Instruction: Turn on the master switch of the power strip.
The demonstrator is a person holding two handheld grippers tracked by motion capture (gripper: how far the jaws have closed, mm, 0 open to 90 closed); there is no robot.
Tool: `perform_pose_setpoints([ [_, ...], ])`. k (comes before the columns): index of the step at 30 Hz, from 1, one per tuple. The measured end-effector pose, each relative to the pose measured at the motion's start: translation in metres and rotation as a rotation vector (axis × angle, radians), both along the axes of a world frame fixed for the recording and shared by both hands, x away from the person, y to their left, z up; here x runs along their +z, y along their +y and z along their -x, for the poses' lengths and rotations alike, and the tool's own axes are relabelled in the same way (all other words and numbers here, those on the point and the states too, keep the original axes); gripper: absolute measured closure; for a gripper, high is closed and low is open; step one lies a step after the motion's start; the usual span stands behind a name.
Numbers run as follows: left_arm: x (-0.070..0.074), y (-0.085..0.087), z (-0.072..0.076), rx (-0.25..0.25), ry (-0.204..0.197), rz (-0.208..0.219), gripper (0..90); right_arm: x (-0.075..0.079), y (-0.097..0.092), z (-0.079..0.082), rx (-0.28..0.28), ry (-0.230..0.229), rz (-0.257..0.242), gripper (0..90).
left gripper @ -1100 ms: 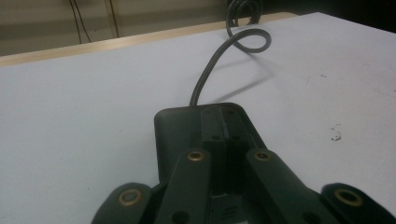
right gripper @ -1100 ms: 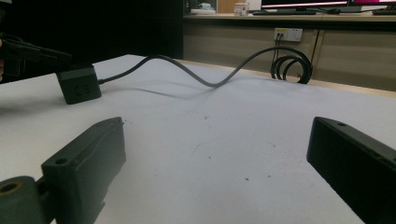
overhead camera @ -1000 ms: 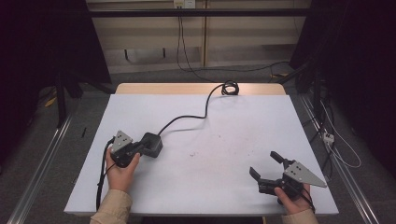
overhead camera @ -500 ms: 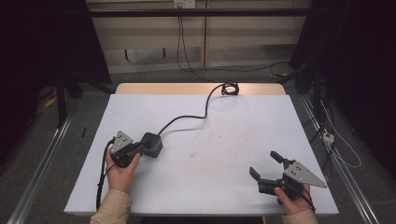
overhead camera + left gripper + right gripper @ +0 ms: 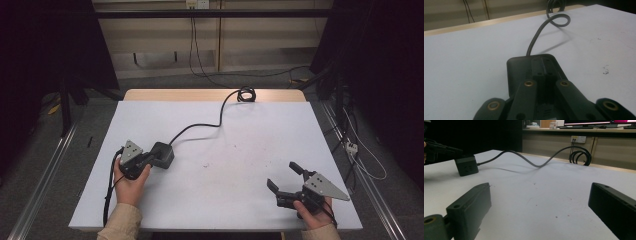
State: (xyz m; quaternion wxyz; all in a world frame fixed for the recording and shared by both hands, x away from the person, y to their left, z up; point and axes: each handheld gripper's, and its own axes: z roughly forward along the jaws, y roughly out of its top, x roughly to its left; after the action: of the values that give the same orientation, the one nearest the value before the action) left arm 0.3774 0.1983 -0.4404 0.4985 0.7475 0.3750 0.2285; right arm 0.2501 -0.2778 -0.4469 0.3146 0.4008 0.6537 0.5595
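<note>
A black power cube (image 5: 163, 154) lies on the white tabletop (image 5: 240, 140) at the left, and its black cable (image 5: 200, 126) snakes back to a coil (image 5: 245, 93) at the far edge. My left gripper (image 5: 150, 158) is shut, its joined jaws lying along the top of the cube (image 5: 521, 67) without gripping it; in the left gripper view (image 5: 544, 65) the two fingers press together. My right gripper (image 5: 283, 175) rests near the front right of the table, jaws wide open with nothing between them (image 5: 540, 195). From there the cube (image 5: 466, 166) sits far to the left.
A wooden strip (image 5: 175, 94) runs along the table's far edge. Behind it are a wall with a socket (image 5: 578, 139) and hanging cables (image 5: 192, 45). More cables lie on the floor at the right (image 5: 360, 155). Each gripper trails its own cable (image 5: 109, 190).
</note>
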Motion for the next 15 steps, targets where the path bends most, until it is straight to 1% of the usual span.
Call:
perform_pose_setpoints([
  [7, 0.0002, -0.0004, 0.0, 0.002, 0.001, 0.002, 90.0, 0.0, 0.0002, -0.0001, 0.002, 0.001, -0.001, 3.8],
  [10, 0.0006, -0.0001, -0.0002, 0.001, 0.005, -0.002, 90.0, -0.0001, 0.0002, -0.0003, 0.002, 0.001, -0.001, 3.8],
  [13, 0.0007, 0.0, -0.0005, 0.003, 0.009, 0.004, 90.0, -0.0003, 0.0001, -0.0006, 0.003, 0.001, -0.001, 3.8],
  [15, 0.0013, 0.0002, -0.0009, -0.004, 0.006, -0.009, 90.0, -0.0003, 0.0001, -0.0006, 0.003, 0.001, 0.0, 3.8],
])
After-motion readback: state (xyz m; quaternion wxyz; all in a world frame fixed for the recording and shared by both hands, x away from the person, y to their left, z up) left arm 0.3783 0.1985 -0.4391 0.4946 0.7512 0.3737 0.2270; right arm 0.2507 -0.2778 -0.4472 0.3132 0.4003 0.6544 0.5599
